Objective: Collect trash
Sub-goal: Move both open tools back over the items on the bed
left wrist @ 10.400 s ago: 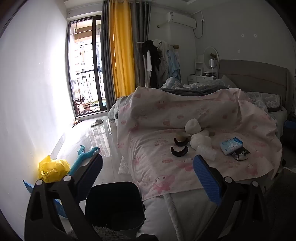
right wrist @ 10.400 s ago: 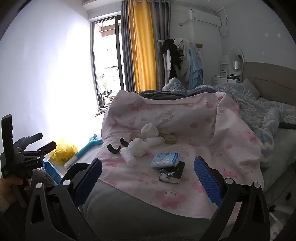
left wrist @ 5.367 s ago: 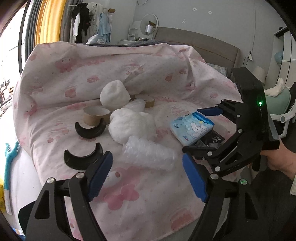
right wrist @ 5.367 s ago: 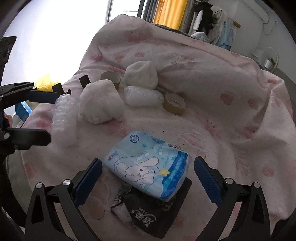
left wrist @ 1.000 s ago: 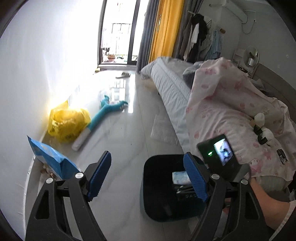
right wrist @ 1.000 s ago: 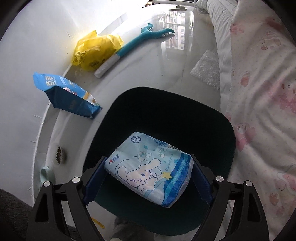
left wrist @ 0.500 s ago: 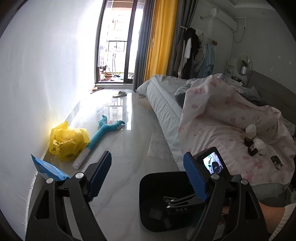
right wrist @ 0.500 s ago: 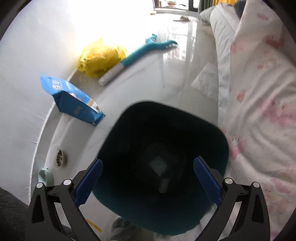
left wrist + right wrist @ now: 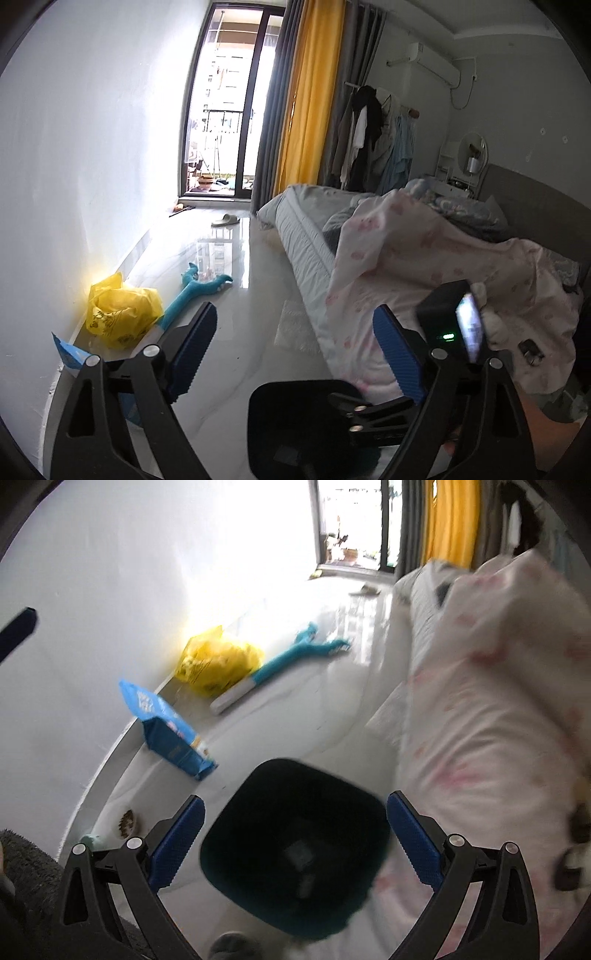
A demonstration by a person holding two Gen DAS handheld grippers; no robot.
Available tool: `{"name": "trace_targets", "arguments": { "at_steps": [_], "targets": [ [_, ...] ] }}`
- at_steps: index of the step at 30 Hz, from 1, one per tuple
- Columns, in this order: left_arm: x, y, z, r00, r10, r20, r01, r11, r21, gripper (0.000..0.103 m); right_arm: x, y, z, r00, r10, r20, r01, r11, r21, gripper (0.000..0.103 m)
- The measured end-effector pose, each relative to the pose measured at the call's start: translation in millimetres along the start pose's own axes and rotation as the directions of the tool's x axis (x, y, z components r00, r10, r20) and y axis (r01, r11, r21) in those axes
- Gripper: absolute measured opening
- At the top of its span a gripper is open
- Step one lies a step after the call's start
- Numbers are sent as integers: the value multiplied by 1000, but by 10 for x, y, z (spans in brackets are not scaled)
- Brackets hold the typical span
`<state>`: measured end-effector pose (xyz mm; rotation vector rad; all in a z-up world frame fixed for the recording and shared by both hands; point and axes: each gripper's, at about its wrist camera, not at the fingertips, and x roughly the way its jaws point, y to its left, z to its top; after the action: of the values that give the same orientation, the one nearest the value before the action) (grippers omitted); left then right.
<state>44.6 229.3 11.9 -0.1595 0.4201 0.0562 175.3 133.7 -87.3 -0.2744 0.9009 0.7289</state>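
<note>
Trash bin [image 9: 295,849] sits on the floor by the bed at 6 o'clock, with right gripper [image 9: 295,843] and left gripper [image 9: 293,349] both spread wide and empty, probably ready for the next bed item.

A white wall [image 9: 92,155] runs along the left to a glass balcony door [image 9: 225,122], daylight glaring off the glossy pale floor [image 9: 236,295]; a yellow curtain [image 9: 310,103] hangs between grey ones; clothes hang on a rack [image 9: 373,136] beyond — an air conditioner [image 9: 432,62] is mounted above; a bed [image 9: 424,251] under a pink printed sheet fills the right, with a grey headboard [image 9: 535,199]
</note>
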Motion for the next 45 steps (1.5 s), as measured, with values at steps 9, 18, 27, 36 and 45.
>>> {"name": "trace_targets", "arguments": {
  "at_steps": [9, 18, 27, 36, 45],
  "targets": [
    [125, -387, 83, 999, -30, 14, 29, 998, 54, 92, -621, -634, -117, 992, -79, 100, 70, 994, 88, 100],
    [391, -854, 76, 996, -79, -29, 82, 992, 93, 93, -1131, -1224, -375, 971, -177, 162, 147, 973, 181, 100],
    [636, -1347, -2, 986, -148, -82, 157, 980, 120, 93, -1466, -1713, -684, 949, -260, 177, 208, 941, 265, 100],
    [873, -1698, -172, 971, -185, -152, 207, 968, 141, 93, -1648, -2057, -953, 934, -317, 165, 260, 919, 296, 100],
    [1059, -2018, -297, 952, -229, -202, 263, 952, 158, 93, -1758, -2365, -1243, 914, -385, 124, 328, 885, 330, 100]
  ]
}}
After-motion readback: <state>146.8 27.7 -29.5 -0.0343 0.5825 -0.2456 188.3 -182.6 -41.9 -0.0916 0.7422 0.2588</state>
